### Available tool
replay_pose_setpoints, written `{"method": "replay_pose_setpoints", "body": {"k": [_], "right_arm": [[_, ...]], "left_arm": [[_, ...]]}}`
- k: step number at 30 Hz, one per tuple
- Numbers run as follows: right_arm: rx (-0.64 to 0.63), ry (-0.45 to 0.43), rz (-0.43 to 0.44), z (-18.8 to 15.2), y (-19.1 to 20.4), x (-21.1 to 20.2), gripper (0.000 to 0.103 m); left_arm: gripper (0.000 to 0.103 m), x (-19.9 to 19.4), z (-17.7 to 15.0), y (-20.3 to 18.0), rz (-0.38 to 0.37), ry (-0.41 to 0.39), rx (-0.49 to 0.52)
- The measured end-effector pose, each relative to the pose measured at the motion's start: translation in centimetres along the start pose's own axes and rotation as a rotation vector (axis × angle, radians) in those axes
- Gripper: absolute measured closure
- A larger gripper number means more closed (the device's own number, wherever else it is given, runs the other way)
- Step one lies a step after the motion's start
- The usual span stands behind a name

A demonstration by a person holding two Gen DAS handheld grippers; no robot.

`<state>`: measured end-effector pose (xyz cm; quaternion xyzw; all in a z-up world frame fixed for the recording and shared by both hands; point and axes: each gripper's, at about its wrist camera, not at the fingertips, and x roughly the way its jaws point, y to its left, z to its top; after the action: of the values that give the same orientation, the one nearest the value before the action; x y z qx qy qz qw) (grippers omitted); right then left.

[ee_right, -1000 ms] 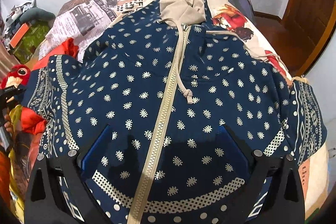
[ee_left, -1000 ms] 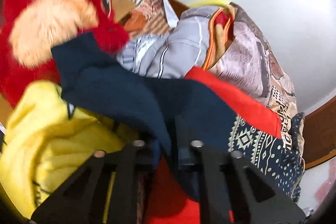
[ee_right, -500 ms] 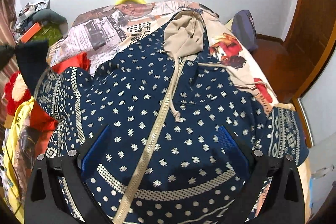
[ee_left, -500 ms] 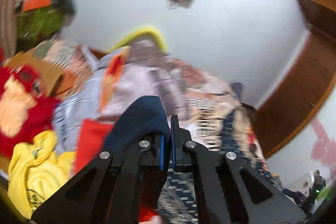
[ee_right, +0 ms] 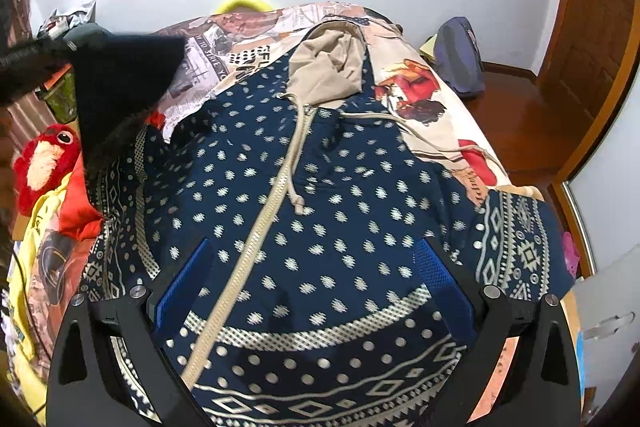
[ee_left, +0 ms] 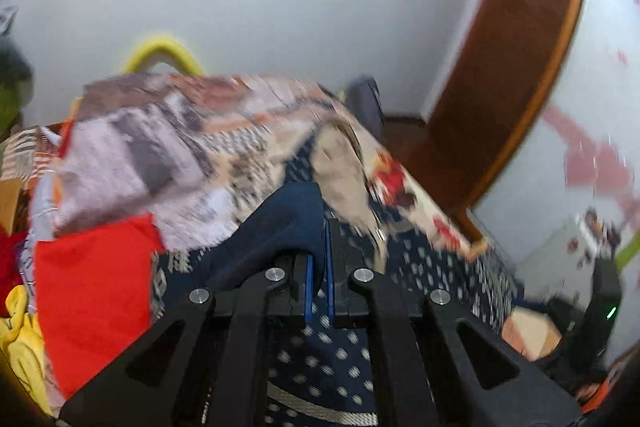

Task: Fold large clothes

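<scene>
A navy hoodie [ee_right: 340, 187] with a pale pattern, a beige zipper [ee_right: 256, 227] and a beige hood [ee_right: 332, 67] lies face up on the bed. My left gripper [ee_left: 319, 259] is shut on the plain navy sleeve cuff [ee_left: 280, 223] and holds it up above the hoodie body [ee_left: 320, 355]. In the right wrist view the lifted cuff [ee_right: 120, 83] hangs at the upper left, with the sleeve trailing down from it. My right gripper [ee_right: 312, 247] stands open above the hoodie's lower front, with nothing between its pads.
The printed bedsheet [ee_right: 420, 95] covers the bed. A red plush toy [ee_right: 44, 159], a yellow garment [ee_right: 28, 267] and a red garment [ee_right: 80, 203] lie at the left. A dark bag [ee_right: 460, 55] sits on the wooden floor near a brown door [ee_right: 592, 27].
My left gripper has risen and swung right from the clothes pile to over the hoodie, carrying the navy cuff. The right gripper has lifted a little and stays open.
</scene>
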<state>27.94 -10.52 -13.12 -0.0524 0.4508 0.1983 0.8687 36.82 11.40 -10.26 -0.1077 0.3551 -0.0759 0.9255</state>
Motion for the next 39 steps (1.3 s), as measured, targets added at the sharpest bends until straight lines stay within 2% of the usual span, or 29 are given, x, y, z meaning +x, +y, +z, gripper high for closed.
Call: {"method": "replay_pose_setpoints", "body": {"k": [4,7,11,13,17,22,24,27,34,39], "right_arm": [[0.01,0.009,-0.019,-0.5,-1.3,-0.3,0.003],[0.02,0.025,-0.031,-0.8,-2.1,-0.2,0.003],[0.018,0.037,-0.043,-1.2,-2.4,-0.4,0.003],[0.007,0.038,-0.05,-1.3,-2.3,-0.5,0.003],[-0.025,0.035,-0.066,-1.5,-1.7,-1.0,0.003],[-0.066,0.015,-0.076,-1.2,-0.5,-1.6,0.003],[-0.073,0.01,-0.075,-1.0,0.0,-1.8,0.003],[-0.083,-0.005,-0.066,-0.5,1.0,-2.2,0.003],[-0.136,-0.036,-0.039,1.2,4.7,-1.9,0.003],[-0.201,-0.031,-0.012,2.2,8.4,-0.4,0.003]], "left_arm": [[0.099,3.5,-3.2,-2.9,-0.021,0.137,0.056],[0.099,6.0,-6.1,-4.9,0.009,0.25,0.118],[0.099,7.7,-9.2,-6.2,0.035,0.34,0.18],[0.091,8.1,-10.4,-6.7,0.05,0.371,0.205],[0.06,8.2,-12.0,-7.3,0.042,0.41,0.247],[0.052,5.1,-11.3,-7.6,0.05,0.366,0.302],[0.043,3.4,-10.6,-7.2,0.065,0.331,0.309],[0.042,1.0,-9.3,-6.1,0.106,0.275,0.306],[0.033,-4.0,-7.5,0.9,0.234,0.186,0.204],[0.033,-5.2,-8.2,6.7,0.326,0.199,0.13]]}}
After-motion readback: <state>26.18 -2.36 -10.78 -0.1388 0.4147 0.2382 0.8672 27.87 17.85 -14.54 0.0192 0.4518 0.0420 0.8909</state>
